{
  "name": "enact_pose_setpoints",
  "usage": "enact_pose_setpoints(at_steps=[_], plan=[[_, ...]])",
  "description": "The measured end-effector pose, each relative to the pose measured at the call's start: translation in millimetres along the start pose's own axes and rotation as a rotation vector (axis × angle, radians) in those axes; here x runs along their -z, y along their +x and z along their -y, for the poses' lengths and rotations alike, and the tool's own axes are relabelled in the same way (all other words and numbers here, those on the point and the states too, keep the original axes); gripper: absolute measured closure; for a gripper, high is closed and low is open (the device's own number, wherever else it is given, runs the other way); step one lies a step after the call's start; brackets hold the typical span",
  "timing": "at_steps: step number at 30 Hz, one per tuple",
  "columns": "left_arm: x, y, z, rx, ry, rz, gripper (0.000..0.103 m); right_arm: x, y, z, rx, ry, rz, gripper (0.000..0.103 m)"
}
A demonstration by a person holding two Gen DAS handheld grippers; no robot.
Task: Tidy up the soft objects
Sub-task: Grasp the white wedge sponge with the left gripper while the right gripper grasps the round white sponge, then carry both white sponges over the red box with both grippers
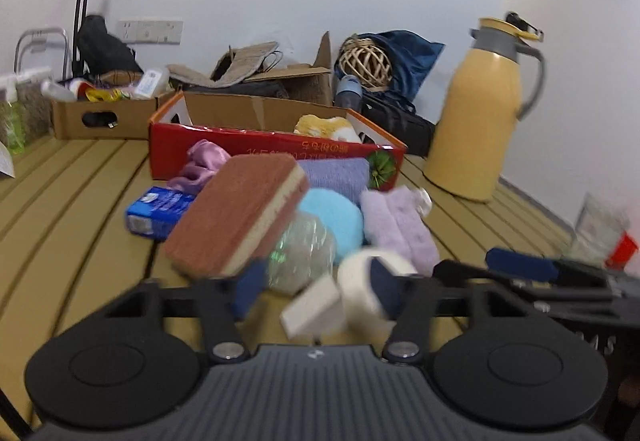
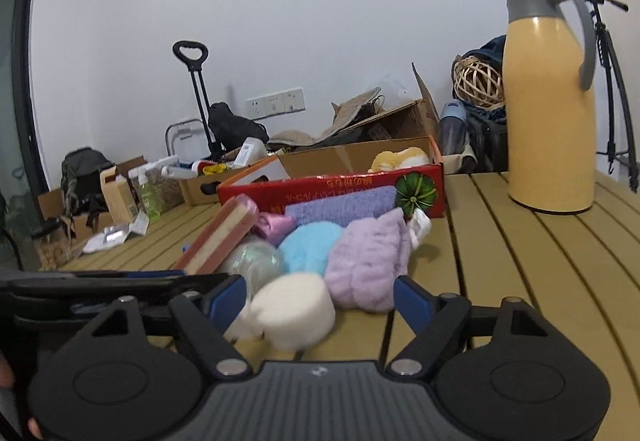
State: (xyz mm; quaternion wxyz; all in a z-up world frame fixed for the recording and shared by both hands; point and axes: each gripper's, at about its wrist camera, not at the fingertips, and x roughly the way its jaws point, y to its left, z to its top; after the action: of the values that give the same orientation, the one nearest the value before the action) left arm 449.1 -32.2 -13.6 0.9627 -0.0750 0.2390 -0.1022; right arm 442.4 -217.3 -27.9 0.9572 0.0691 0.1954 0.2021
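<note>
Two open grippers face one pile of soft things before the red cardboard box (image 1: 276,149). Left wrist view: the left gripper (image 1: 316,291) stands released, the tilted brown-and-cream sponge block (image 1: 236,213) just ahead-left, its long axis slanting toward the box. Right wrist view: the right gripper (image 2: 320,301), spread and empty, brackets the white foam cylinder (image 2: 294,311); the lilac fleece bundle (image 2: 370,261) lies just beyond, nearer this hand.

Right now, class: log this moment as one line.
left gripper: open, by sponge | right gripper: open, at white puff | red box: holds yellow plush | pile unsorted
</note>
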Motion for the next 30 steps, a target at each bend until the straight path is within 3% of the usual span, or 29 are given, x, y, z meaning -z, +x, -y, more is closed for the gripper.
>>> enact_pose_setpoints(at_steps=[2, 6, 7, 9, 11, 16, 18, 19, 20, 24, 30], plan=[[0.6, 13.2, -1.7, 0.016, -0.011, -0.058, 0.085, -3.0, 11.9, 4.0, -0.010, 0.017, -0.005, 0.030], [21.3, -12.2, -2.0, 0.039, 0.037, -0.061, 0.083, -2.7, 21.7, 8.8, -0.073, 0.029, -0.014, 0.032], [23.9, -18.5, -1.8, 0.047, 0.036, -0.068, 0.080, -0.9, 20.8, 8.0, -0.091, 0.022, -0.013, 0.032], [26.9, -24.3, -0.9, 0.048, 0.034, -0.055, 0.044, 2.0, 22.9, 2.5, -0.099, -0.004, -0.022, 0.032], [29.3, -17.7, 2.1, 0.027, 0.074, -0.054, 0.039, 3.8, 30.2, -2.5, -0.083, -0.028, -0.048, 0.032], [30.2, 0.0, -1.7, 0.004, 0.059, -0.092, 0.043, 3.3, 39.9, -7.6, -0.105, -0.047, -0.093, 0.032], [29.3, 2.5, -3.0, 0.045, 0.059, -0.096, 0.071, 4.5, 48.1, -6.4, -0.092, -0.032, -0.134, 0.034], [29.6, 2.2, -2.3, 0.057, 0.062, -0.095, 0.072, 4.6, 51.8, -4.8, -0.096, -0.017, -0.157, 0.040], [30.6, 0.7, -0.5, 0.051, 0.074, -0.087, 0.074, 4.8, 54.4, -4.2, -0.105, -0.009, -0.177, 0.052], [30.5, -14.1, -1.0, 0.039, 0.060, -0.058, 0.076, 5.7, 46.5, -3.9, -0.115, -0.006, -0.172, 0.056], [17.4, -76.1, -19.8, 0.004, 0.003, 0.105, 0.076, -12.0, 24.6, -0.5, -0.036, -0.007, -0.117, 0.056]])
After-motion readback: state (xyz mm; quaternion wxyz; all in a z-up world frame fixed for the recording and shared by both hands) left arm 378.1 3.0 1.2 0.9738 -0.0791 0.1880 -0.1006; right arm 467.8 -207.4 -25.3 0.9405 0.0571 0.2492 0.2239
